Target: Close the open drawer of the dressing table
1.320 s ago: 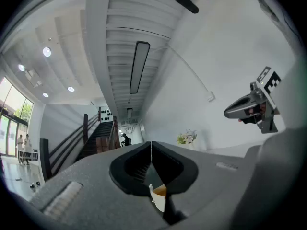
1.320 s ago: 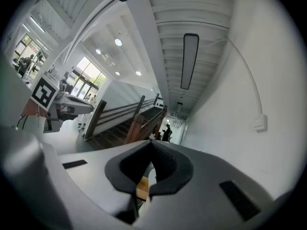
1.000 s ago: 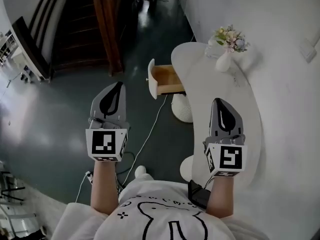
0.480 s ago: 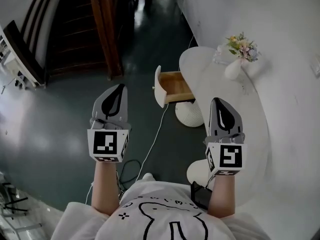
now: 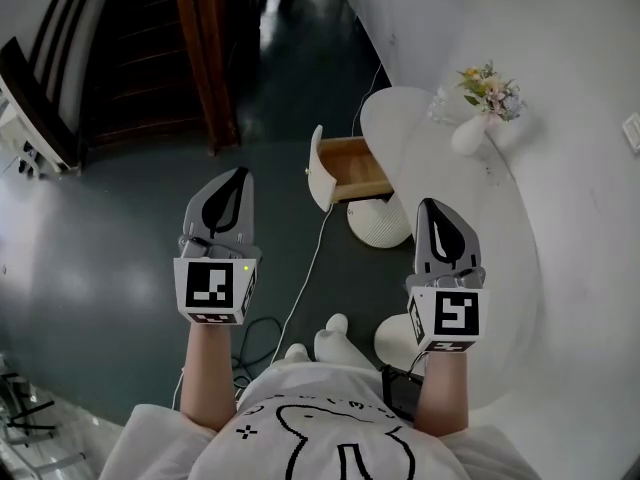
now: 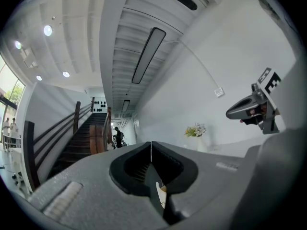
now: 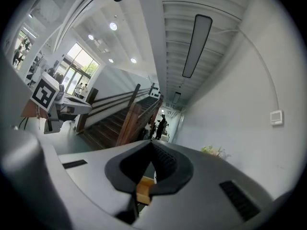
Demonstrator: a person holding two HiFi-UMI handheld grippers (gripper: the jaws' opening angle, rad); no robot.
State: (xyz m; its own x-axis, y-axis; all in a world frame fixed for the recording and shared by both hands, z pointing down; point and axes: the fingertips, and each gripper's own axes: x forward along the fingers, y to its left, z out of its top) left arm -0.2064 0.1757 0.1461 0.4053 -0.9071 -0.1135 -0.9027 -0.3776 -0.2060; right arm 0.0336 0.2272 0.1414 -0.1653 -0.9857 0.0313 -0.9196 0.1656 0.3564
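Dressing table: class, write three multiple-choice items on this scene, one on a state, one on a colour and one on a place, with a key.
1. The drawer is: A shut; B open; C removed.
2. Its inside is: A blue; B wood-brown; C black.
3. The vase stands: A on a chair; B in the drawer; C on the table.

Key: B, it juts out from the table's side; B, bare wood shows inside it in the head view; C, it stands on the white top.
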